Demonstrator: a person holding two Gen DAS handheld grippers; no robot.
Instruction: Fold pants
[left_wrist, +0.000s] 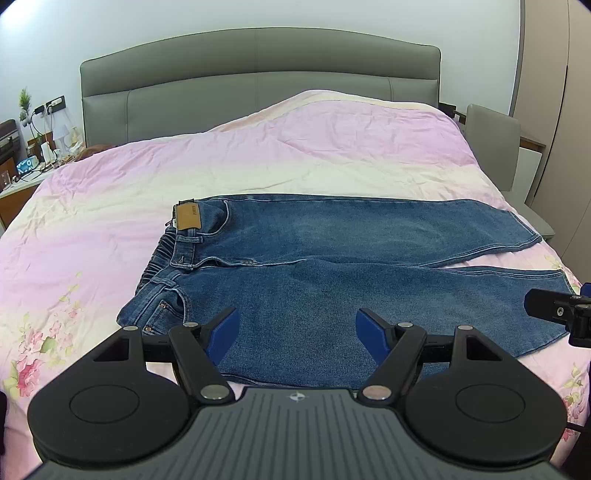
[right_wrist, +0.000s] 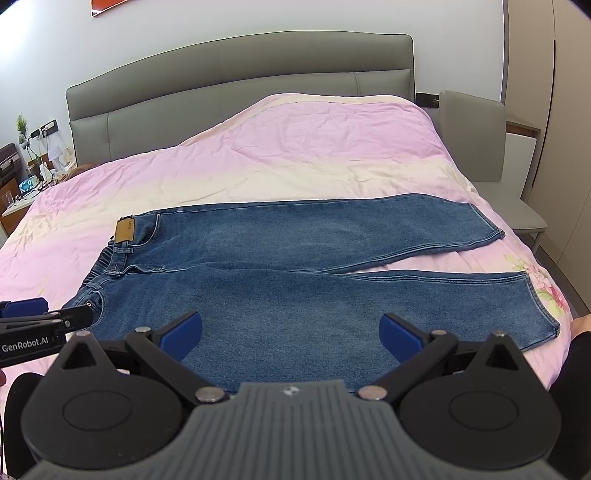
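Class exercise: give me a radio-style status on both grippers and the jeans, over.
Left gripper open, empty. Right gripper open, empty. Jeans flat on quilt, unfolded, legs apart. Nothing in the way.

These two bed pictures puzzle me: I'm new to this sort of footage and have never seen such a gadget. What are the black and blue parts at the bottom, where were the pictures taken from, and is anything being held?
Each picture comes from a wide-angle camera fixed on a hand-held gripper, looking forward along its two fingers. A person carries one gripper in each hand; there is no robot arm. The black arms with blue pads are the fingers. One view shows the left gripper, the other the right gripper. Both are open and hold nothing. They hover near the front edge of a pair of blue jeans laid flat on a bed with a pink floral cover, waistband to the left, legs running right. Behind stands a grey headboard.
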